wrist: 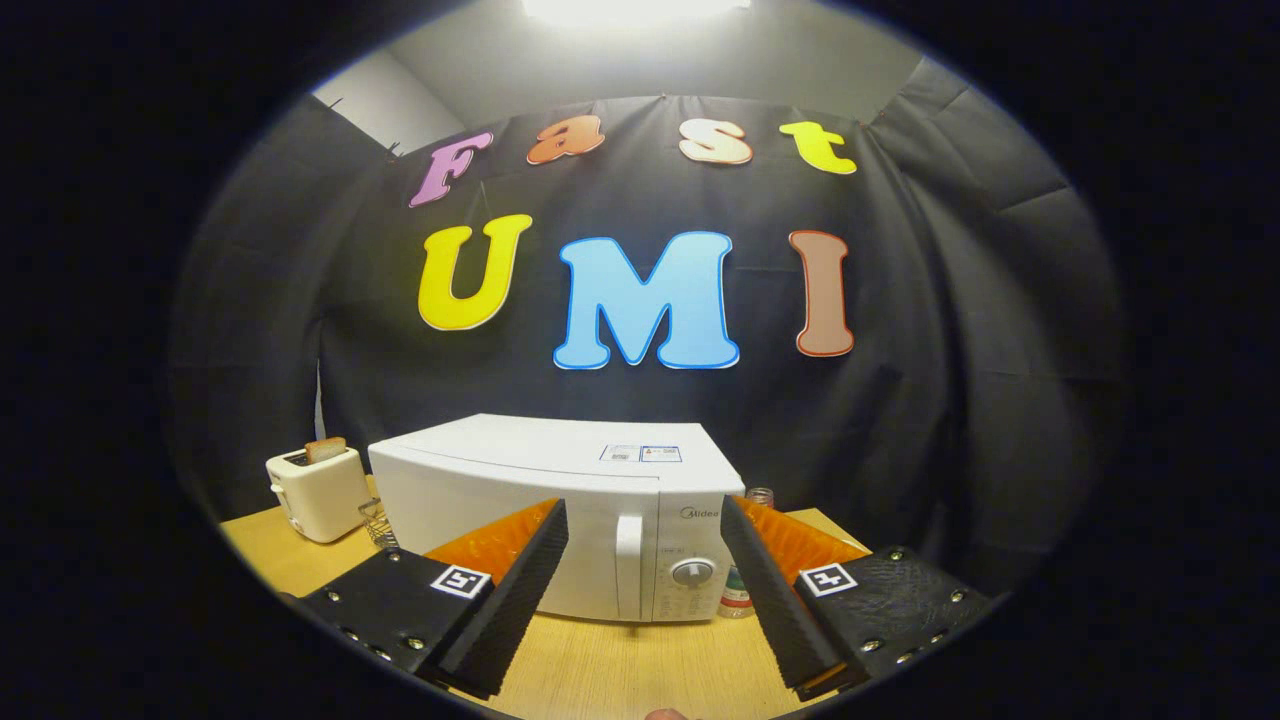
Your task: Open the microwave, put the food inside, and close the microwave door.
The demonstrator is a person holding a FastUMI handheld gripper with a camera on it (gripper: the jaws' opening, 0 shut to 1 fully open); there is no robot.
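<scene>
From where I stood, a cream plastic toaster (pixel 318 492) with a slice of bread in its slot sat at the left of the pale wooden desk (pixel 620 670), and beside it the boxy white microwave (pixel 560 510) had its door shut. The tongs (pixel 645 590) were spread wide and empty, just short of its upright white handle (pixel 629 565), which I judged should be hooked squarely and drawn outward along the door's swing. The food itself I could not make out, and a small bottle (pixel 760 497) behind the microwave's right corner was mostly hidden.

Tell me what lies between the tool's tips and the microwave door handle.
Bare wooden table, seen in the gripper view. The open tool holds nothing, and the microwave's handle stands just beyond.
</scene>
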